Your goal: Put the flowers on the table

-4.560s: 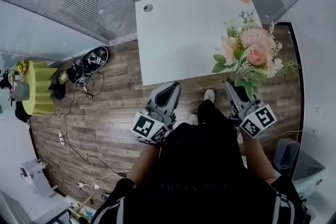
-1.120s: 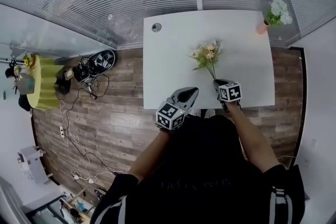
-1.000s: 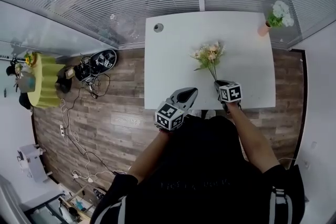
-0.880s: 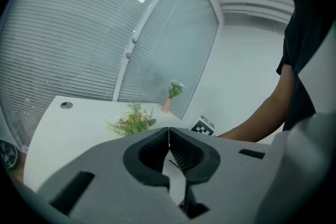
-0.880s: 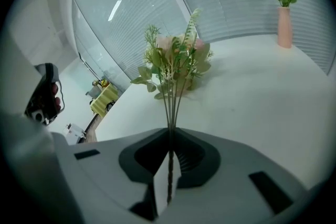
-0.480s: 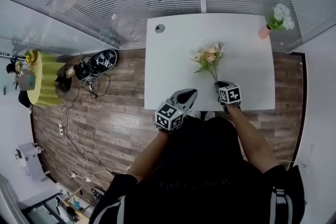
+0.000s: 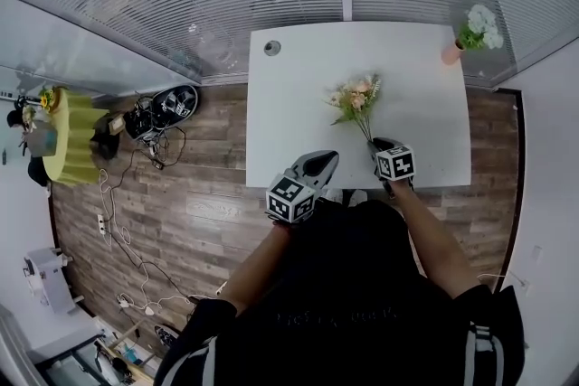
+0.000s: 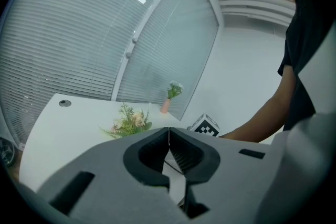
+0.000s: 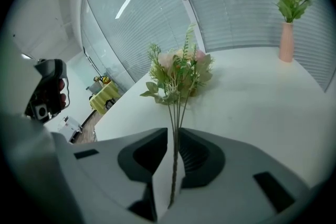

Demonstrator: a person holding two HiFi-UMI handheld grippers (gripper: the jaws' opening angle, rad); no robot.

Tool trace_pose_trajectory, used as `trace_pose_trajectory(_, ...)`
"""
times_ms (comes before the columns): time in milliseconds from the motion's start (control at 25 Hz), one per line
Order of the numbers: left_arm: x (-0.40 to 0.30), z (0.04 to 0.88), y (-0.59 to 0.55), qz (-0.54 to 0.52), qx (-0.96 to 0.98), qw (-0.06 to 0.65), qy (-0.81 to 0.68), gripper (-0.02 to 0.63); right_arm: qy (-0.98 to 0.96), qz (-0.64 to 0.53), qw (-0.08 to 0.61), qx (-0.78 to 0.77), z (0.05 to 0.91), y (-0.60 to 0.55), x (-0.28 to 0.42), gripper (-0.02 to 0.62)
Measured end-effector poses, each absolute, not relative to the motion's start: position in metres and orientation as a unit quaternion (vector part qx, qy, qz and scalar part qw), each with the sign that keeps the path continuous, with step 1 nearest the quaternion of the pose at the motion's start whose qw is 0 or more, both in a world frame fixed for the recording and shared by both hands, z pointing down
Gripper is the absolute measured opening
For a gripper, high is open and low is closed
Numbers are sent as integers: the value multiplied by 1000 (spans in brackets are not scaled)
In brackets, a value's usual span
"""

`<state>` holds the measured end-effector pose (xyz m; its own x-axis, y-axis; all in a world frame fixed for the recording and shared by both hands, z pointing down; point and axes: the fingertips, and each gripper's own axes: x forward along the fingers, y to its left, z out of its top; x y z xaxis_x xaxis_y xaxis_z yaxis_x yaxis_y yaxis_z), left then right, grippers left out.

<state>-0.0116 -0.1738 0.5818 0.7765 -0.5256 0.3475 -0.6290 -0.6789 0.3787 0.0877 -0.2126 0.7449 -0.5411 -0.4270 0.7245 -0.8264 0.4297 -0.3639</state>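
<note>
A bunch of pink and cream flowers [image 7: 355, 97] with green leaves lies low over the white table [image 7: 298, 95]. Its thin stems run back into my right gripper [image 7: 377, 143], whose jaws are shut on them. In the right gripper view the flowers [image 9: 178, 73] stand just ahead of the right gripper [image 9: 174, 136], the stems pinched between the jaws. My left gripper [image 7: 323, 163] hovers at the table's near edge, shut and holding nothing. From the left gripper view the flowers [image 8: 128, 121] show beyond the left gripper [image 8: 168, 131].
A pink vase with white flowers [image 7: 470, 27] stands at the table's far right corner, by the blinds. A round cable port [image 7: 272, 48] sits at the far left corner. Left of the table are wood floor, cables and a yellow stool [image 7: 77, 136].
Over four seconds I came up to the table and lowered the flowers from chest height down over it. In the last second almost nothing has moved.
</note>
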Motion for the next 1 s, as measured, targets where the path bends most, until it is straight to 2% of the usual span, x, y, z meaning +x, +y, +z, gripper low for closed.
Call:
trace_pose_trajectory(240, -12, 581, -171, 101, 910, 246, -319, 18, -813, 331, 271, 395, 732, -209, 90, 43)
trace_pose_trajectory(520, -13, 581, -165, 92, 909, 249, -322, 18, -843, 283, 237, 392, 703, -206, 85, 32)
trace_pose_trajectory(1000, -19, 581, -157, 87, 909, 248, -324, 18, -882, 226, 131, 393, 611, -198, 67, 31)
